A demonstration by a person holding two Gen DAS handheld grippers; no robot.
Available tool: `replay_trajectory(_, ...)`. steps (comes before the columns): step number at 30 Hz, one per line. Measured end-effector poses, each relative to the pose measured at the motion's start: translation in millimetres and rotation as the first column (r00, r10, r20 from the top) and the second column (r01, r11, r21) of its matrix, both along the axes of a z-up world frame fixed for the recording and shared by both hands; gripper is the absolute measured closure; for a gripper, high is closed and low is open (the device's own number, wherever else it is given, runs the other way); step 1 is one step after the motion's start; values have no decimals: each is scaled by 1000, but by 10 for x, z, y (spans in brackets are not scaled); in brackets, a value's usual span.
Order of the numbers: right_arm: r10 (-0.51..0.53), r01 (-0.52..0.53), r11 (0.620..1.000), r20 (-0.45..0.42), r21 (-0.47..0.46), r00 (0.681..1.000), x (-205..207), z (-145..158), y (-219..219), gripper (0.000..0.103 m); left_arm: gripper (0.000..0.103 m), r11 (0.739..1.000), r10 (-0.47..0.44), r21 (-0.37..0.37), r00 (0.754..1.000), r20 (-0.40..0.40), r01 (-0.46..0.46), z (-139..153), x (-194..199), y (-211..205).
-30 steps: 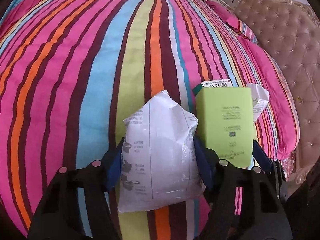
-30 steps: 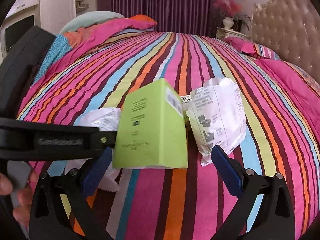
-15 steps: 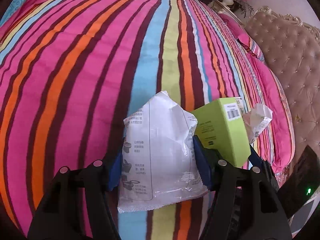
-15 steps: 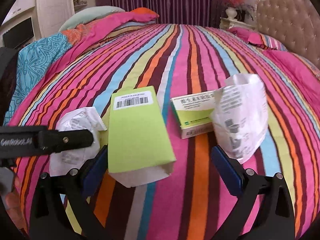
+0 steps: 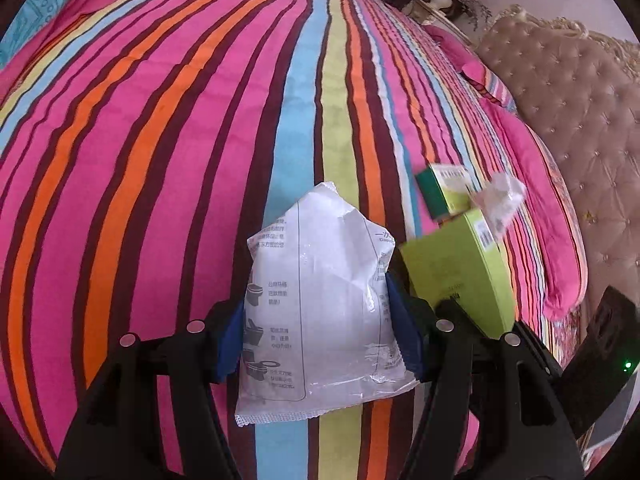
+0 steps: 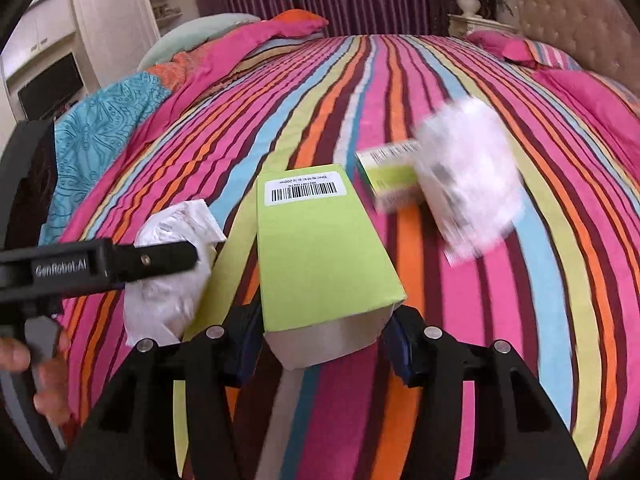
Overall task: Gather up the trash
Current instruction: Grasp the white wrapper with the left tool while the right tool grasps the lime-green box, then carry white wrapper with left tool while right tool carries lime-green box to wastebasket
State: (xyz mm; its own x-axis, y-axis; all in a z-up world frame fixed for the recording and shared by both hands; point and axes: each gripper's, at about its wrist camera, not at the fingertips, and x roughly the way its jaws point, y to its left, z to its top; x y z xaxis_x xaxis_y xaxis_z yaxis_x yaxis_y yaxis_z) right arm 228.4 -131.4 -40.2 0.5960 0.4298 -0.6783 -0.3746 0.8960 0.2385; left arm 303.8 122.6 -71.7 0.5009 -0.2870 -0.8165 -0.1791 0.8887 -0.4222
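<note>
Left wrist view, left to right: striped bedspread fills most of the frame, pink, orange, maroon, blue and lime bands. Left gripper at bottom centre, blue pads pressed on both sides of a white plastic packet with printed text and toilet pictures; jaws partly closed on it, packet upright between them, its serrated lower edge hanging below the pads. Just right of the packet, a lime green box, partly hidden behind the gripper's right finger. Beyond it a smaller green and white box lies on the bedspread, and a crumpled white wrapper, blurred, is beside it. Tufted beige headboard at far right. Right wrist view, left to right: a person's fingers at the left edge on a black handle, a black bar marked GenRobot.AI running across a crumpled white wrapper on the bedspread. Right gripper at bottom centre, jaws closing on the lime green box, barcode label on its far end, open grey end nearest the camera; blue pads sit against both sides of the box. Right of it, the smaller green and white box, then the white plastic packet, motion-blurred. Pink pillow and headboard top right.
</note>
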Motion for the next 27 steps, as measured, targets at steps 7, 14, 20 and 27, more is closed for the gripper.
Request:
replay_trajectory(7, -81, 86, 993, -57, 84, 995, -633, 0, -515, 53, 41, 999, -45, 17, 999, 21, 45, 60, -672, -120)
replay_trajectory(14, -99, 105, 991, -76, 84, 992, -1067, 24, -767, 53, 41, 996, -82, 28, 997, 17, 81, 48, -1295, -259)
replay_trajectory(20, -106, 115, 989, -96, 93, 990, -1315, 21, -851, 53, 41, 989, -139, 57, 990, 14, 138, 87, -1717, -451)
replay_trajectory(27, -103, 113, 988, -100, 102, 990, -1643, 46, -902, 53, 41, 981, -185, 64, 983, -1, 184, 72, -2158, -607)
